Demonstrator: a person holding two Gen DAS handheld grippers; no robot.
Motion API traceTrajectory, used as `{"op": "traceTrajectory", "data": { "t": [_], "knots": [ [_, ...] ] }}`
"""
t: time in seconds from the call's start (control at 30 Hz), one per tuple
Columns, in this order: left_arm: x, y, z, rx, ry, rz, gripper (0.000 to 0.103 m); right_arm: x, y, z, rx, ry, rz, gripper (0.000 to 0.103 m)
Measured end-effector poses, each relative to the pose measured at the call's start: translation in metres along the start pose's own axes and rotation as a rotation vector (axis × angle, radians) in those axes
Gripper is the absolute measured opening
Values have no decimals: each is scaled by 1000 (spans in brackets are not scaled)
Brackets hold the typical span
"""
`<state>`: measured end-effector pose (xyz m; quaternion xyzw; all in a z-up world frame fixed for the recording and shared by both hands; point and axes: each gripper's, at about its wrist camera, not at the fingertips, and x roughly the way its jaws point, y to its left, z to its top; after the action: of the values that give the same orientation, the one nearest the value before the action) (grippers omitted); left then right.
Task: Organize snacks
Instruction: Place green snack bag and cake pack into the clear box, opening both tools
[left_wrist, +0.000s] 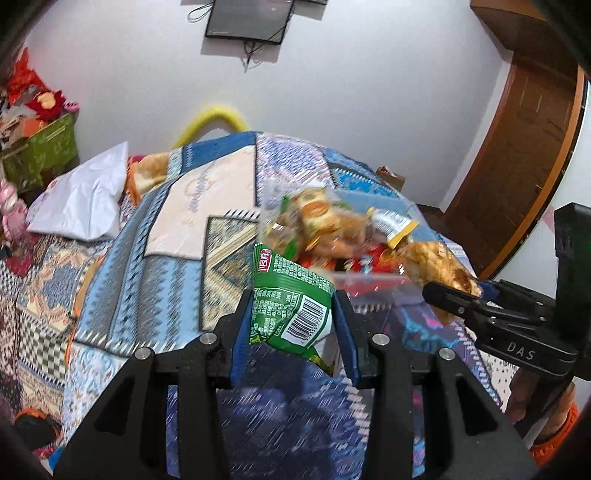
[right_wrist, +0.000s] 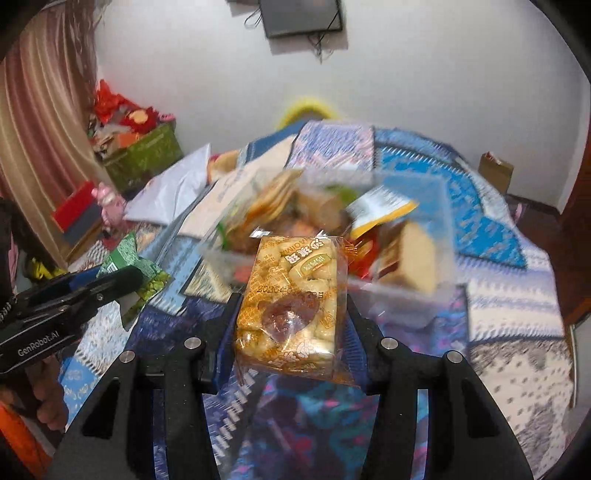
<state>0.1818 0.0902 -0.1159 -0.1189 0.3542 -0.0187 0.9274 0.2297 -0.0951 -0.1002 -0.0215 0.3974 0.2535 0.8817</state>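
Note:
My left gripper (left_wrist: 293, 295) is shut on a green snack packet (left_wrist: 291, 299) with a barcode, held above the bed. It also shows at the left of the right wrist view (right_wrist: 136, 277). My right gripper (right_wrist: 290, 299) is shut on an orange-and-clear pack of puffed rice cake (right_wrist: 291, 306); that pack shows at the right of the left wrist view (left_wrist: 439, 269). Just beyond both grippers stands a clear plastic box (left_wrist: 369, 286), also in the right wrist view (right_wrist: 402, 295), filled with several mixed snack packets (left_wrist: 321, 225).
The box stands on a bed with a blue patterned quilt (left_wrist: 155, 266). A white pillow (left_wrist: 81, 199) lies at the far left. A green storage box (right_wrist: 144, 155) with red items stands by the wall. A wooden door (left_wrist: 517, 158) is at the right.

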Motion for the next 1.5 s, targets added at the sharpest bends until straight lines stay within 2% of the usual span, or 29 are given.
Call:
{"op": "traceTrajectory", "data": {
  "t": [0.17,0.3,0.57,0.97,1.07,1.13,1.2,1.27,1.33,1.5],
  "knots": [
    [21,-17,21,30,-13,-8,41,-1,-21,15,17,-33,-23,47],
    [46,-23,30,39,9,-1,41,8,-29,23,30,-38,-13,47],
    [94,-22,36,42,55,20,41,47,-17,31,-23,0,14,47],
    [121,-24,43,109,40,75,41,73,-19,29,-33,44,39,42],
    [123,-26,41,125,46,80,45,71,-20,29,-34,50,34,42],
    [127,-26,37,135,71,68,51,66,-21,29,-32,54,21,43],
    [126,-25,34,130,81,53,52,61,-22,29,-30,61,25,46],
    [124,-24,33,117,85,40,56,53,-23,30,-29,43,26,60],
    [119,-21,34,89,94,15,56,44,-24,31,-36,11,9,70],
    [98,-22,38,68,76,0,56,21,-25,34,-35,-26,17,71]
  ]
}}
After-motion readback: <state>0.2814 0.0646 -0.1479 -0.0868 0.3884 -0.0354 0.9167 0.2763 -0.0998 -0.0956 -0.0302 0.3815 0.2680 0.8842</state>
